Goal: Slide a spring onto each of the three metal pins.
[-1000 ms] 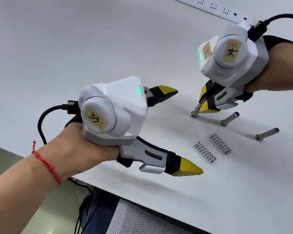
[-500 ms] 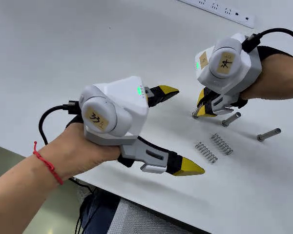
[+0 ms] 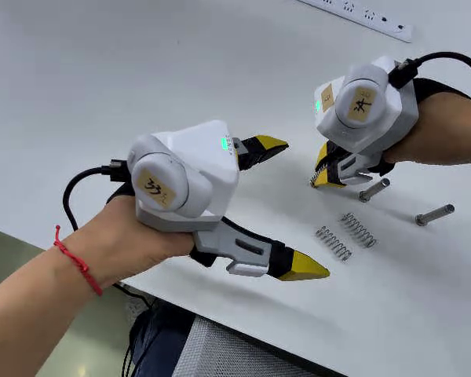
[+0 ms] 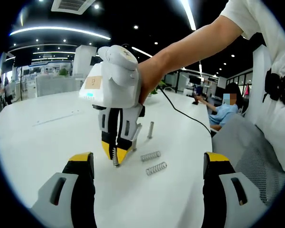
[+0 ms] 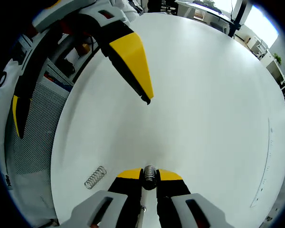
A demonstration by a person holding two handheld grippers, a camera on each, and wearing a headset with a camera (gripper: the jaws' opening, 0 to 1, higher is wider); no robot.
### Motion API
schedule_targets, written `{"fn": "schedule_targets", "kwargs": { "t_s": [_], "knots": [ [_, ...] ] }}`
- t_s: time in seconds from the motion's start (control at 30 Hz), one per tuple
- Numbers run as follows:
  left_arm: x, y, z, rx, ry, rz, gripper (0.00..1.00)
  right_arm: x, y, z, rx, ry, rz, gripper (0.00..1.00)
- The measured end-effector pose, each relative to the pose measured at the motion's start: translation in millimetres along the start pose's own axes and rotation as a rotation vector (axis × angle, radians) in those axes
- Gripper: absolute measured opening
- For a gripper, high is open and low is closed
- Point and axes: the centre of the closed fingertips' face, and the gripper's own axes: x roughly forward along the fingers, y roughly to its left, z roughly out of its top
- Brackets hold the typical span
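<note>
1. Gripping a small grey steel coil spring [image 5: 149, 174] between shut yellow-tipped jaws, the right gripper [image 3: 327, 179] holds it upright, with the lower end at or just above the white workbench [image 3: 141, 71]. Whether a pin runs inside the coil cannot be told.
2. The left gripper [image 3: 306, 210] has its jaws wide apart and holds nothing.
3. A nearer loose spring [image 3: 332, 243] and a farther loose spring [image 3: 359, 229] lie side by side. Beyond them, one short silvery metal pin [image 3: 374, 189] and a second pin [image 3: 434, 214] lie flat.
4. Handling, as judged: the springs are light, squashy and apt to roll, so they should be pinched gently mid-coil. The pins are stiff, smooth and slippery, so they should be held near one end.
</note>
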Motion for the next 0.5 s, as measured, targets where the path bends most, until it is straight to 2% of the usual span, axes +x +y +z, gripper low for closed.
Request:
{"fn": "schedule_targets", "kwargs": {
  "t_s": [0.5],
  "knots": [
    [-0.9, -0.8, -0.6, -0.001, 0.005, 0.002, 0.94, 3.2, 2.9, 1.5, 0.014, -0.009, 0.008, 0.1]
  ]
}}
